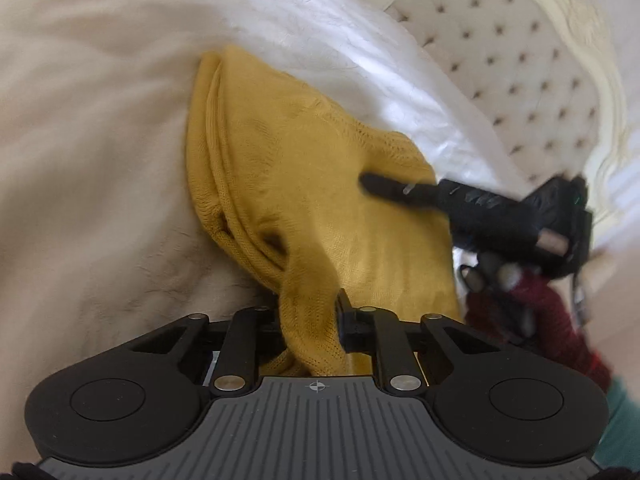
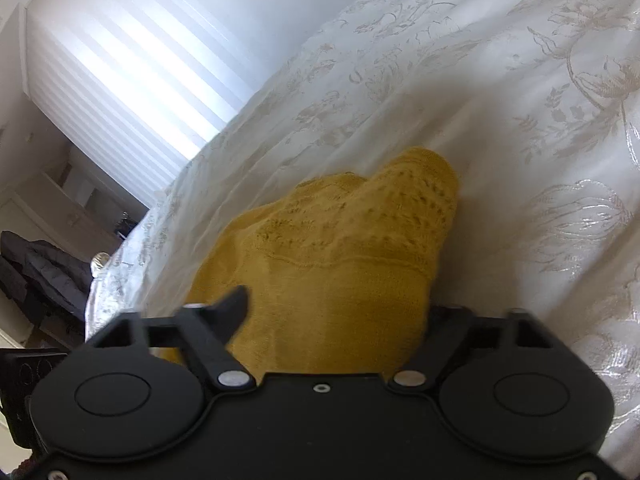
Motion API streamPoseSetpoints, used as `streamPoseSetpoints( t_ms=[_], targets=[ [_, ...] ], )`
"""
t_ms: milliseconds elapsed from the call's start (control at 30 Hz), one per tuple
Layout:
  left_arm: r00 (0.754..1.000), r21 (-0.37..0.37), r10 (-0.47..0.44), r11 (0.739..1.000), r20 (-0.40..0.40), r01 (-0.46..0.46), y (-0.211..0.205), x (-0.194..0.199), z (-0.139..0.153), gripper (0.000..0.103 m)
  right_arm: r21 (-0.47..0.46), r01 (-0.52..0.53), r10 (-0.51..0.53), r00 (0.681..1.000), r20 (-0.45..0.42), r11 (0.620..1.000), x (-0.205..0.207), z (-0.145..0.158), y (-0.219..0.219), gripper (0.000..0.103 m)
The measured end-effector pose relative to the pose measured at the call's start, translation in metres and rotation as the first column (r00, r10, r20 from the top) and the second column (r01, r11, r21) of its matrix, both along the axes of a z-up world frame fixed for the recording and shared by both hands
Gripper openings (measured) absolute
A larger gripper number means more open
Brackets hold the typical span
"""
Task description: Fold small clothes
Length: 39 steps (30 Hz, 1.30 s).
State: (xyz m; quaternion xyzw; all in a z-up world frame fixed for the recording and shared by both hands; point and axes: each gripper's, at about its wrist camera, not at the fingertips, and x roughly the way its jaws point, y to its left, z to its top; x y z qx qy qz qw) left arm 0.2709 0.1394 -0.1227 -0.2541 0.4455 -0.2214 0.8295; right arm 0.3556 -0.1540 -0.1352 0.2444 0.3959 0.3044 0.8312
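A mustard-yellow knitted garment (image 1: 304, 168) lies bunched on a cream bedspread (image 1: 80, 160). My left gripper (image 1: 310, 320) is shut on a fold of its near edge, cloth bunched between the jaws. My right gripper (image 1: 370, 181) reaches in from the right, its finger lying on the garment's far side. In the right wrist view the garment (image 2: 332, 280) fills the space between the jaws of the right gripper (image 2: 336, 316); one finger (image 2: 234, 306) shows at the left, the other is hidden under the cloth. I cannot tell whether it grips.
A tufted cream headboard (image 1: 520, 60) stands at the back right. A white fluffy cover (image 1: 320, 32) lies behind the garment. The floral bedspread (image 2: 520, 80) extends far. A window blind (image 2: 120, 60) and dark clothes (image 2: 40, 272) are at the left, off the bed.
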Motion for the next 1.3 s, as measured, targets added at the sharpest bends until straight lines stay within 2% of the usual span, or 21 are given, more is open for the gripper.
streamPoseSetpoints(
  t_ms=[33, 133, 233, 300, 400, 567, 667, 733, 767, 800, 833, 900, 1000, 1033, 1100, 1167, 1300],
  targets=[
    [1.0, -0.001, -0.003, 1.0, -0.012, 0.002, 0.001, 0.001, 0.002, 0.016, -0.038, 0.025, -0.025, 1.0, -0.018, 0.999, 0.002, 0.002, 0.002, 0.041],
    [1.0, -0.016, -0.024, 1.0, -0.014, 0.024, 0.002, -0.006, 0.015, 0.015, -0.056, 0.059, -0.061, 0.997, -0.036, 0.997, -0.001, 0.013, 0.003, 0.038],
    [0.999, -0.093, -0.032, 0.995, -0.039, 0.028, 0.007, -0.016, 0.023, 0.015, -0.065, 0.085, -0.087, 0.996, -0.028, 0.994, -0.017, 0.034, 0.004, 0.037],
    [0.998, -0.128, -0.048, 0.991, -0.046, 0.042, 0.007, -0.029, 0.03, 0.015, -0.047, 0.103, -0.105, 0.994, -0.04, 0.994, -0.032, 0.047, 0.0, 0.037],
    [0.994, -0.143, -0.093, 0.986, -0.052, 0.085, 0.002, -0.054, 0.038, 0.015, -0.061, 0.112, -0.115, 0.992, -0.053, 0.992, -0.062, 0.062, -0.006, 0.037],
    [0.983, -0.164, -0.162, 0.976, -0.086, 0.146, -0.004, -0.102, 0.041, 0.015, -0.078, 0.118, -0.127, 0.984, -0.125, 0.99, -0.121, 0.071, -0.025, 0.037],
    [0.977, -0.085, -0.157, 0.986, -0.146, 0.145, -0.005, -0.118, 0.026, 0.018, -0.073, 0.134, -0.144, 0.976, -0.164, 0.988, -0.149, 0.064, -0.036, 0.04],
    [0.979, 0.076, -0.094, 0.991, -0.182, 0.109, -0.005, -0.123, 0.014, 0.018, -0.146, 0.181, -0.206, 0.962, -0.181, 0.973, -0.161, 0.049, -0.042, 0.047],
    [0.983, 0.171, -0.064, 0.981, -0.17, 0.093, -0.007, -0.125, 0.009, 0.021, -0.201, 0.212, -0.249, 0.951, -0.183, 0.956, -0.164, 0.041, -0.045, 0.05],
    [0.987, 0.205, -0.059, 0.975, -0.148, 0.089, -0.008, -0.126, 0.006, 0.023, -0.245, 0.244, -0.292, 0.938, -0.187, 0.938, -0.167, 0.032, -0.049, 0.054],
    [0.988, 0.198, -0.048, 0.977, -0.146, 0.076, -0.005, -0.127, 0.007, 0.023, -0.25, 0.275, -0.326, 0.925, -0.193, 0.928, -0.17, 0.024, -0.054, 0.058],
    [0.992, 0.203, -0.02, 0.978, -0.122, 0.045, -0.001, -0.131, 0.017, 0.025, -0.201, 0.327, -0.366, 0.909, -0.2, 0.923, -0.178, 0.019, -0.064, 0.061],
    [0.999, 0.298, -0.039, 0.954, -0.001, 0.038, -0.006, -0.138, 0.042, 0.026, -0.176, 0.364, -0.388, 0.912, -0.132, 0.915, -0.191, 0.031, -0.068, 0.063],
    [0.998, 0.3, -0.054, 0.953, 0.035, 0.042, -0.007, -0.138, 0.05, 0.027, -0.166, 0.37, -0.39, 0.915, -0.106, 0.914, -0.195, 0.036, -0.068, 0.063],
    [0.993, 0.285, -0.082, 0.957, 0.086, 0.054, -0.009, -0.134, 0.062, 0.038, -0.143, 0.375, -0.386, 0.921, -0.049, 0.916, -0.204, 0.046, -0.066, 0.063],
    [0.988, 0.266, -0.098, 0.962, 0.12, 0.063, -0.02, -0.127, 0.066, 0.044, -0.155, 0.376, -0.38, 0.925, 0.008, 0.913, -0.208, 0.053, -0.062, 0.063],
    [0.99, 0.223, -0.078, 0.974, 0.119, 0.05, -0.038, -0.1, 0.056, 0.045, -0.176, 0.356, -0.348, 0.935, 0.072, 0.918, -0.216, 0.058, -0.053, 0.063]
  ],
)
